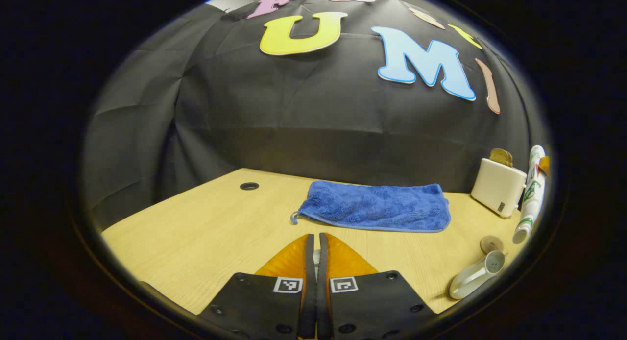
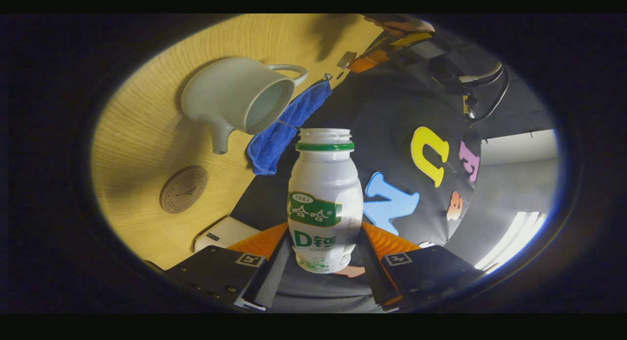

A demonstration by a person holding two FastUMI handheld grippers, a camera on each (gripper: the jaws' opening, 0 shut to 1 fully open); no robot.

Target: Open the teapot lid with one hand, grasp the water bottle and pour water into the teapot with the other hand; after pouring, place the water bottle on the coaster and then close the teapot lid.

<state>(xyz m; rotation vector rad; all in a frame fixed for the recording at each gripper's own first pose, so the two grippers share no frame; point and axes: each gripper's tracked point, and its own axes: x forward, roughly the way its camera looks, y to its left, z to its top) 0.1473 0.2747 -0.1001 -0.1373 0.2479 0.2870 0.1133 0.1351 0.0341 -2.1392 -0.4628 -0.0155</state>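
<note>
Holding the white plastic water bottle (image 2: 323,203) by its lower body, the right gripper (image 2: 321,261) tilts its uncapped mouth toward the lidless pale ceramic teapot (image 2: 235,97) beside the blue terry towel (image 2: 284,129); the round wooden coaster (image 2: 183,189) lies nearer the light wooden table's (image 2: 137,149) edge. The smooth, light bottle may slip; the teapot looks fragile. The left gripper (image 1: 316,261) is clenched, possibly on the lid.

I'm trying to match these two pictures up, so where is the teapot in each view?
Left gripper view: the teapot sits at the lower right edge, on the wooden table, spout toward the camera.
Right gripper view: upper left, lid off, left of the water bottle held in the right claw.
Shared landmark: the blue towel beside the teapot.
</note>
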